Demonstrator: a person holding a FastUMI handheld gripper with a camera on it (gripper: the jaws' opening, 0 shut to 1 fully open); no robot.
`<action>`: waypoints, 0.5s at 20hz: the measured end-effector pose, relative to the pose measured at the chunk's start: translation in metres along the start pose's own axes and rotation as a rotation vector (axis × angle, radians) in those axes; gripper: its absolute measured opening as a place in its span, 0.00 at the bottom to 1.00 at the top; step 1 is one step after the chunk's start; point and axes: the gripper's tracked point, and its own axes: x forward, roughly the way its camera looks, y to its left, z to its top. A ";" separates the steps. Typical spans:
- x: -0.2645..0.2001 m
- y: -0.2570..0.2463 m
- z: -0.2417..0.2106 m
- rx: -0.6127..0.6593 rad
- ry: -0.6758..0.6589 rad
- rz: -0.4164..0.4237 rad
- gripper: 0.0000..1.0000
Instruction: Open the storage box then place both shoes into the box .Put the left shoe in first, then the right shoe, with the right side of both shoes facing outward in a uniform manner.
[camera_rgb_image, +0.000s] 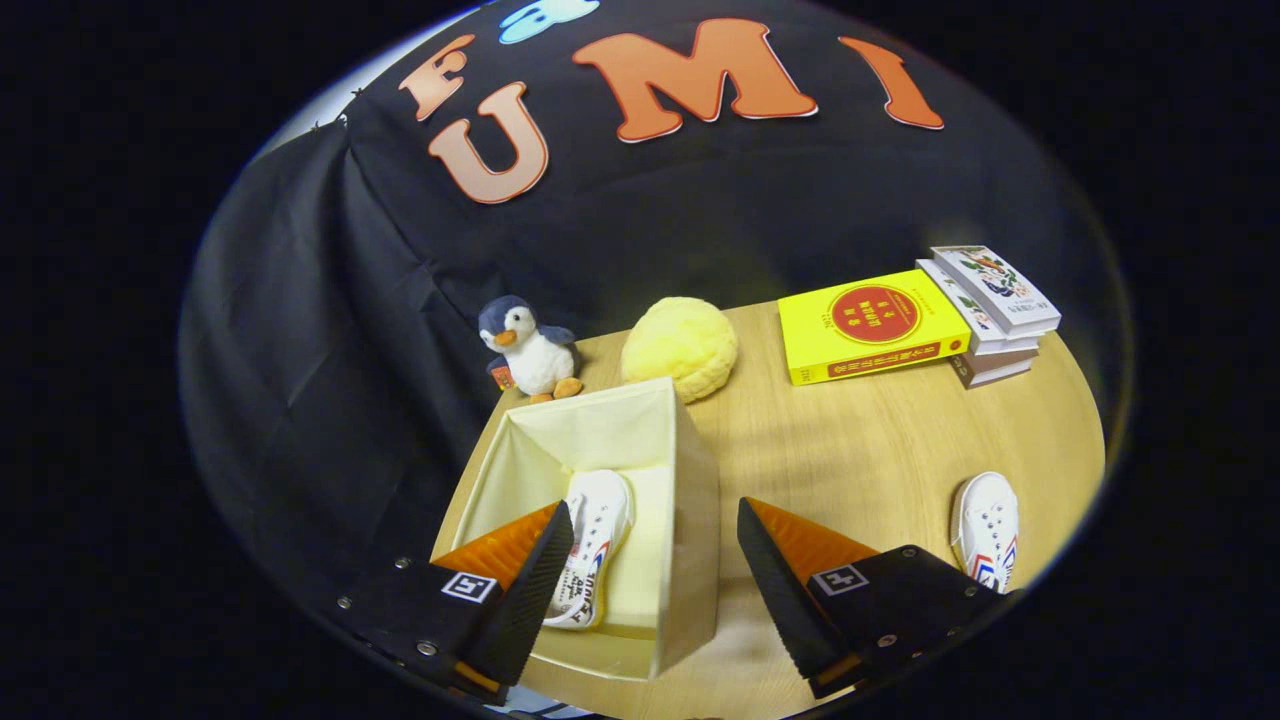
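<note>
Gripper view: box (690, 500) is open, one shoe (592, 545) lies inside by its near-left wall. I see the gripper (655, 560) above it, jaws wide, holding nothing. Second shoe (988, 528) sits on the table (880, 440), off right. Next I'd swing right and grab it, matching orientation.

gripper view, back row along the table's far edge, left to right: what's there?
Plush penguin → yellow bun-shaped cushion → yellow book → stack of books. Nearer, the hand-held gripper is open, its fingers straddling the open storage box's right wall.
</note>
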 end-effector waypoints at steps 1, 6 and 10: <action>-0.005 -0.012 0.002 0.001 -0.007 -0.010 0.99; -0.029 -0.078 0.004 0.045 -0.013 -0.055 0.98; -0.044 -0.140 -0.005 0.049 0.003 -0.117 0.98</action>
